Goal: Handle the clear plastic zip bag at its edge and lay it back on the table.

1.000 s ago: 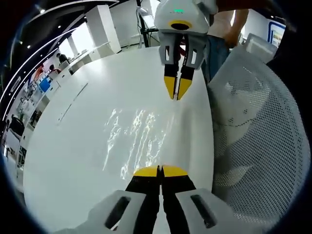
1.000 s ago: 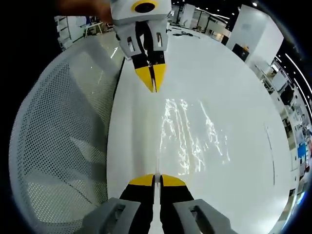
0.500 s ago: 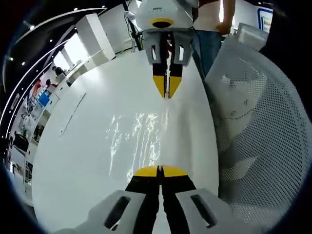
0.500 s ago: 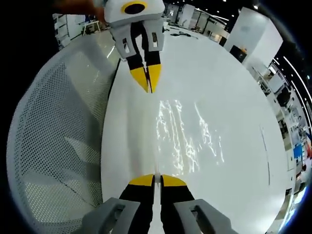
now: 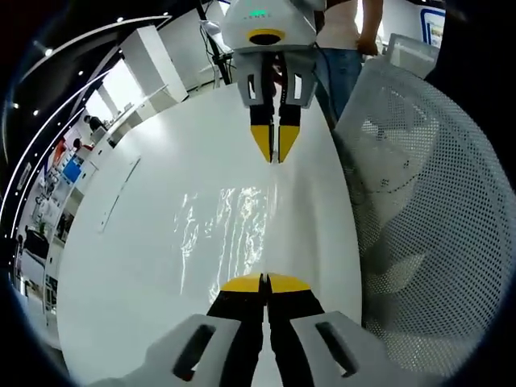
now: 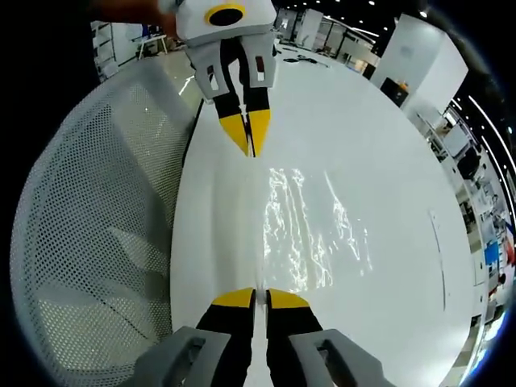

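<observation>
A clear plastic zip bag [image 5: 228,230] is stretched over the white table [image 5: 137,258], showing mostly as glints. In the left gripper view, my left gripper [image 5: 264,280] is shut on the bag's near edge. My right gripper [image 5: 274,160] faces it from the top, shut on the far end of that same edge. In the right gripper view, my right gripper [image 6: 260,293] pinches the bag [image 6: 314,234] at the bottom and my left gripper [image 6: 251,153] pinches it at the top. The held edge runs straight between the two pairs of yellow tips.
A white mesh chair [image 5: 427,201] stands close along the table's edge, also seen as the mesh chair [image 6: 89,226] in the right gripper view. A person [image 5: 347,40] stands behind the right gripper. Desks and partitions lie beyond the table [image 6: 395,145].
Both views have shifted a little, and the opposite gripper sits slightly higher in the left gripper view. Both grippers stay shut on the bag's edge.
</observation>
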